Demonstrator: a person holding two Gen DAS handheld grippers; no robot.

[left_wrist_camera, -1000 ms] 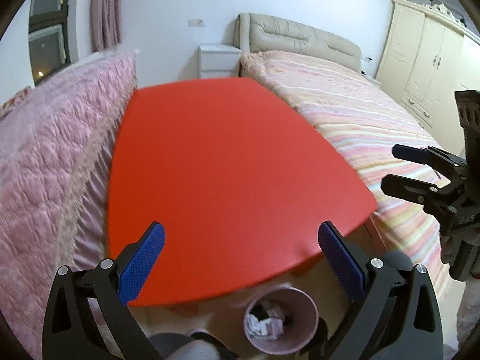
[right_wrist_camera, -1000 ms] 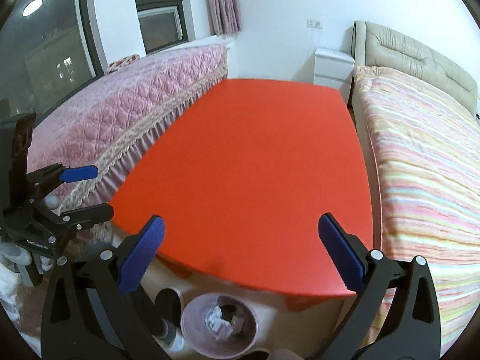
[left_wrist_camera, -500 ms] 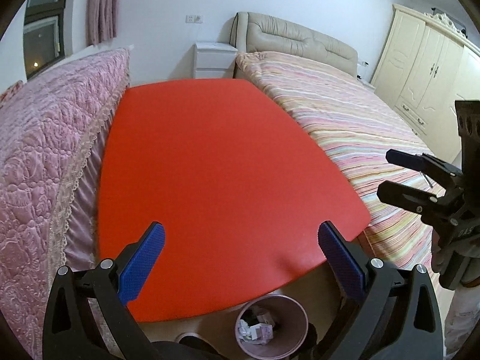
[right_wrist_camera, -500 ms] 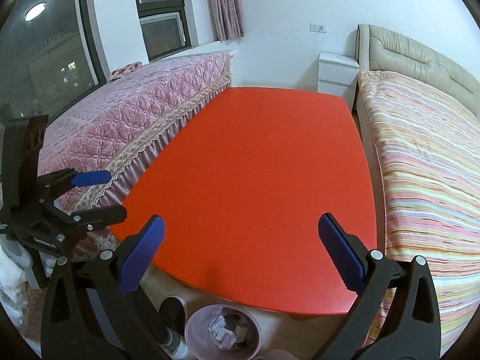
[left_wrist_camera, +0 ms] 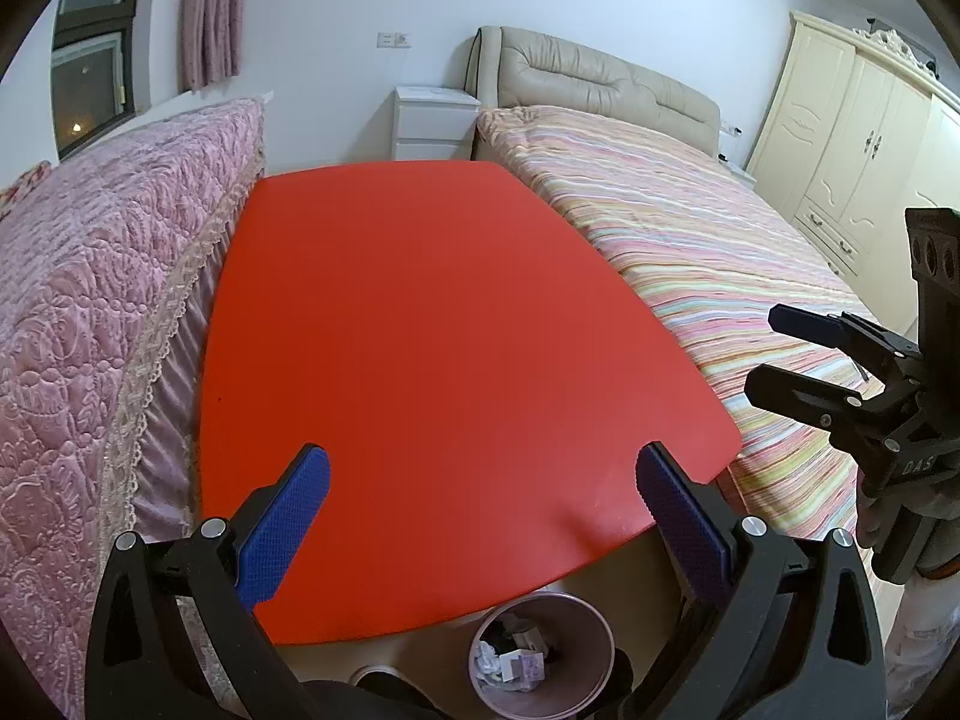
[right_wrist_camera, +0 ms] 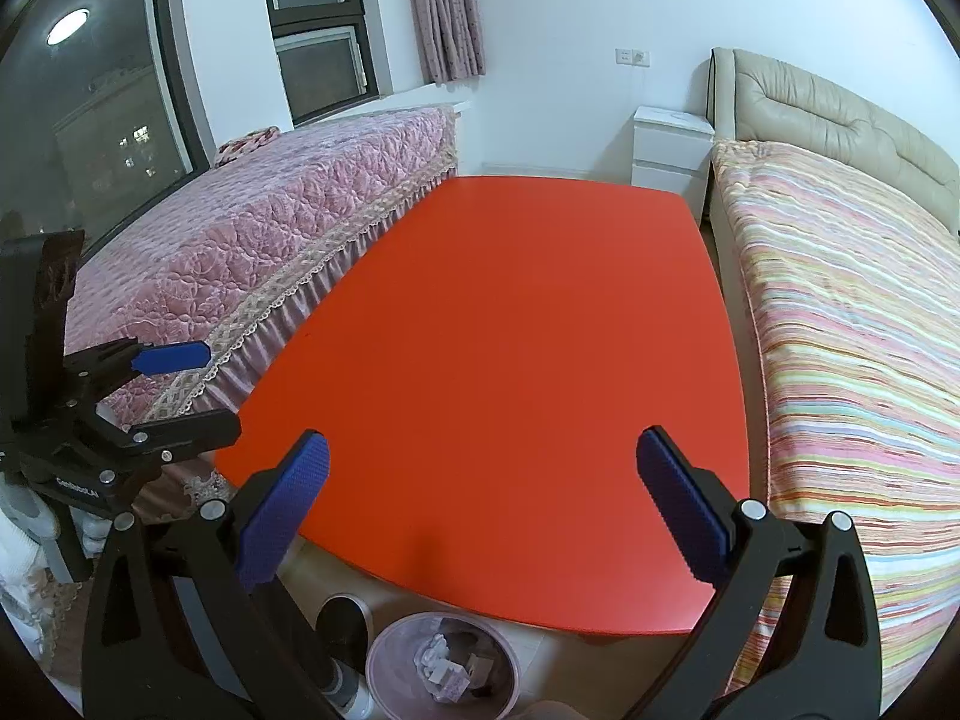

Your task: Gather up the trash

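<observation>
A pink trash bin (left_wrist_camera: 591, 636) holding crumpled paper trash (left_wrist_camera: 510, 660) stands on the floor below the near edge of a bare red table (left_wrist_camera: 444, 330). The bin also shows in the right wrist view (right_wrist_camera: 390, 642), with trash (right_wrist_camera: 447, 669) inside. My left gripper (left_wrist_camera: 480, 477) is open and empty above the table's near edge. My right gripper (right_wrist_camera: 480, 468) is open and empty too, held level with it. Each gripper shows in the other's view: the right one (left_wrist_camera: 786, 354) at the right, the left one (right_wrist_camera: 198, 384) at the left.
A pink quilted bed (left_wrist_camera: 78, 312) lies along the table's left side and a striped bed (left_wrist_camera: 690, 240) along its right. A white nightstand (left_wrist_camera: 433, 123) stands beyond the table. A cream wardrobe (left_wrist_camera: 852, 138) is at the far right. A window (right_wrist_camera: 120, 78) is at the left.
Both grippers have pulled back and risen a little, so more of the table and room shows. Both stay open and empty. The bin sits lower in each view.
</observation>
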